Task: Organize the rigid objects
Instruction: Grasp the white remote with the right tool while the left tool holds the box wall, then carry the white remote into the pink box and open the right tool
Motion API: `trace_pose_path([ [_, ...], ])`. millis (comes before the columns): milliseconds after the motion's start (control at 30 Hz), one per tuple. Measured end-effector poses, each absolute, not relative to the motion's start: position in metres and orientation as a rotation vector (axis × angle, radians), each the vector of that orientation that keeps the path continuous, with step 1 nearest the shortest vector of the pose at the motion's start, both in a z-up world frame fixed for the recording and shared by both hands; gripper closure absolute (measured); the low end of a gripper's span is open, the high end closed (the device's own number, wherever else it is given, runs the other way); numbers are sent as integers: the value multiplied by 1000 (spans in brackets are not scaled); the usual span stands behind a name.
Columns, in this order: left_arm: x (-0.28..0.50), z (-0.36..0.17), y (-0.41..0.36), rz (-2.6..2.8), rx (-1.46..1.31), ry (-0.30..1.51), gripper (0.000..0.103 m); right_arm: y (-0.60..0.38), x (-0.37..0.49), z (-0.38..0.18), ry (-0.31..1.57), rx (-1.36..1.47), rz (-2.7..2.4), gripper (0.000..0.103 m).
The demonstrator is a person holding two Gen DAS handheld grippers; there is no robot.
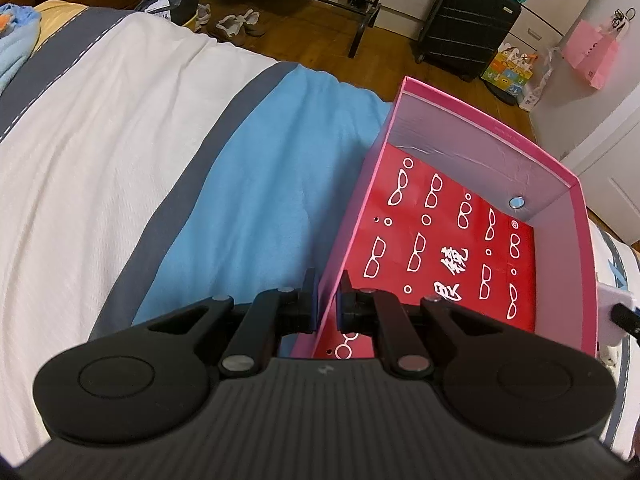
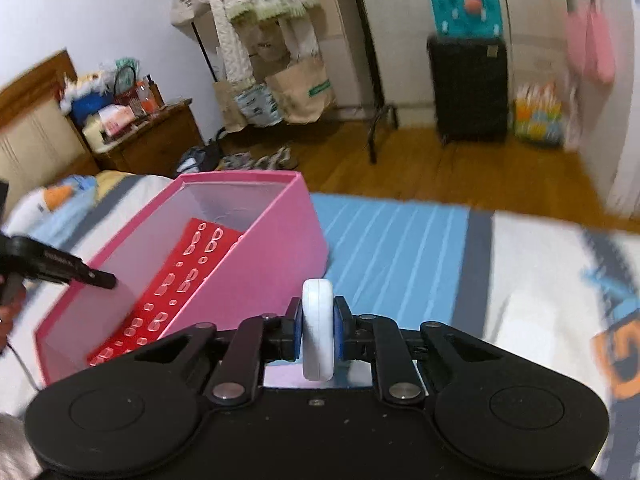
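Observation:
A pink box (image 1: 362, 200) with a red floor printed with white glasses lies on the bed; it also shows in the right wrist view (image 2: 264, 256). My left gripper (image 1: 326, 300) is shut on the box's near left wall, one finger outside and one inside. My right gripper (image 2: 317, 328) is shut on a white rounded case (image 2: 318, 328), held upright just right of the box and above the bed. A small part of that white case and gripper shows at the right edge of the left wrist view (image 1: 616, 304). My left gripper also appears at the left of the right wrist view (image 2: 92, 278).
The bed has a white, grey and blue cover (image 1: 248, 168). Beyond its edge are a wooden floor, a black suitcase (image 1: 464, 24), shoes (image 1: 236, 20), bags and a clothes rack (image 2: 376, 120). A wooden nightstand (image 2: 152, 140) stands by the headboard.

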State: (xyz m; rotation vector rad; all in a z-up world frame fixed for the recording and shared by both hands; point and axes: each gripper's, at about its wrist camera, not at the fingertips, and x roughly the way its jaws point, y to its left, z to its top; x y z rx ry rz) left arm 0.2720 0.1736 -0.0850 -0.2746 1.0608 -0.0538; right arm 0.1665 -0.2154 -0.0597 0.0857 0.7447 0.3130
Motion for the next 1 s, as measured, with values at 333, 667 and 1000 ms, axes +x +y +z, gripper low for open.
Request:
trace_pose_path([
  [333,270,-83,173,-45,-294,1072,96,-188,133,-3,488,-160,240,84],
  [667,270,-84,176,-56,-312,1073,95,-104,133,37,440,-166,510,84],
  [1000,269,-89,187,-87,-378,1073,94,6,164,-47,564,-619,500,85],
])
